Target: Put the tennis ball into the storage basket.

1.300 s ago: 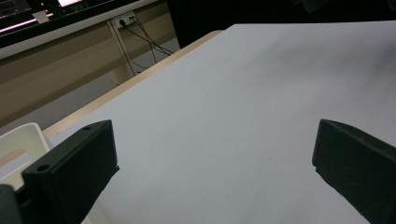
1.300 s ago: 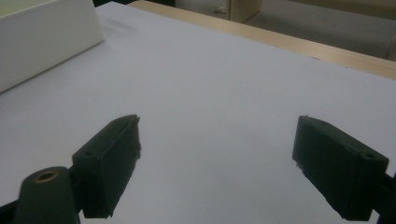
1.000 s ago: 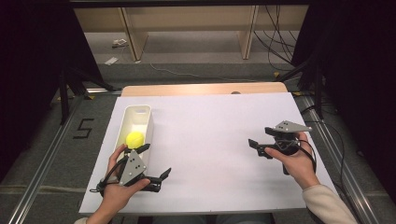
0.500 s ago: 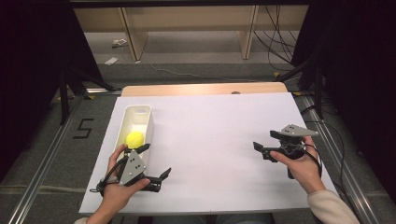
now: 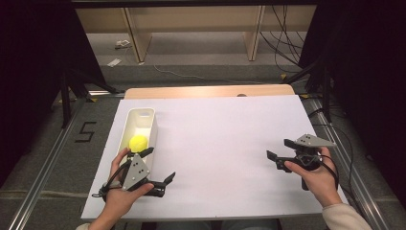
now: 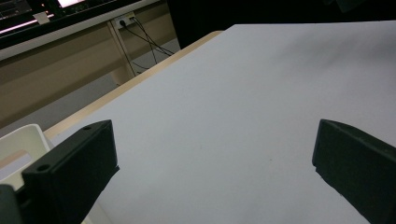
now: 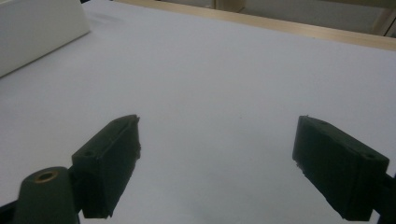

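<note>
**Both grippers wide, ball in the bin**

While the white sheet (image 5: 225, 148) covers nearly the whole table, a strip of wooden tabletop (image 5: 206, 91) shows along its far edge. On the sheet's left side stands a long white bin (image 5: 145, 117), lying lengthwise away from the person. The left gripper (image 5: 159, 167) is held just beside the bin's near end, its jaws spread wide with nothing between them; one jaw reaches close to the bin's near rim. The right gripper (image 5: 281, 149) hovers well apart at the sheet's right side, its jaws likewise spread wide and holding nothing, pointing left across the bare sheet. Smallest of all, a yellow ball (image 5: 138, 143) lies inside the bin, toward its near end.
</note>
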A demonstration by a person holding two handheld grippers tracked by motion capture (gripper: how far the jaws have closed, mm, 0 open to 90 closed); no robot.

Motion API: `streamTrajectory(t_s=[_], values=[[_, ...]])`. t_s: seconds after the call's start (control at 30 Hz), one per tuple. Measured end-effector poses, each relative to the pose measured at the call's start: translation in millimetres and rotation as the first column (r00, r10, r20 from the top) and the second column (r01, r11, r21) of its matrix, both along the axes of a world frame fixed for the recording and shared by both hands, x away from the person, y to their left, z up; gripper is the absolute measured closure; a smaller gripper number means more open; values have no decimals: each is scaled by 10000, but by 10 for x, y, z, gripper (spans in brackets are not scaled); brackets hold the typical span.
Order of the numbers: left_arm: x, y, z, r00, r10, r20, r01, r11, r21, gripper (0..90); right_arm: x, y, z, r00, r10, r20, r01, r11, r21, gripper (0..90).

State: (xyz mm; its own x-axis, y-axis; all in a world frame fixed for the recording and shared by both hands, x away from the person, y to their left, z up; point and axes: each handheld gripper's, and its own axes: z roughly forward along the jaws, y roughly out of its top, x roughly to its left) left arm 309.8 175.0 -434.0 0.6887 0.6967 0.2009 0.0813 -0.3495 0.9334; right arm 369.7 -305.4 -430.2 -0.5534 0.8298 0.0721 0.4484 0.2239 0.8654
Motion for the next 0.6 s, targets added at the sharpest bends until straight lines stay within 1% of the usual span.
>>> streamTrajectory(t_s=[0.23, 0.33, 0.4, 0.6], values=[[1, 2, 2, 10000, 6, 3, -6, 10000, 2, 0, -35, -13, -24, 10000, -1, -11, 1, 10000, 24, 159], [4, -1, 5, 10000, 54, 22, -54, 10000, 17, 0, -47, -8, -27, 10000, 73, 2, -73, 9999, -106, 163], [5, -4, 6, 10000, 39, 30, -39, 10000, 3, 0, -61, -11, -24, 10000, 77, 1, -77, 10000, 3, 166], [16, -9, 7, 10000, -20, -8, 20, 10000, 19, 0, -61, 11, -55, 9999, 117, -117, -116, 9999, 33, 165]])
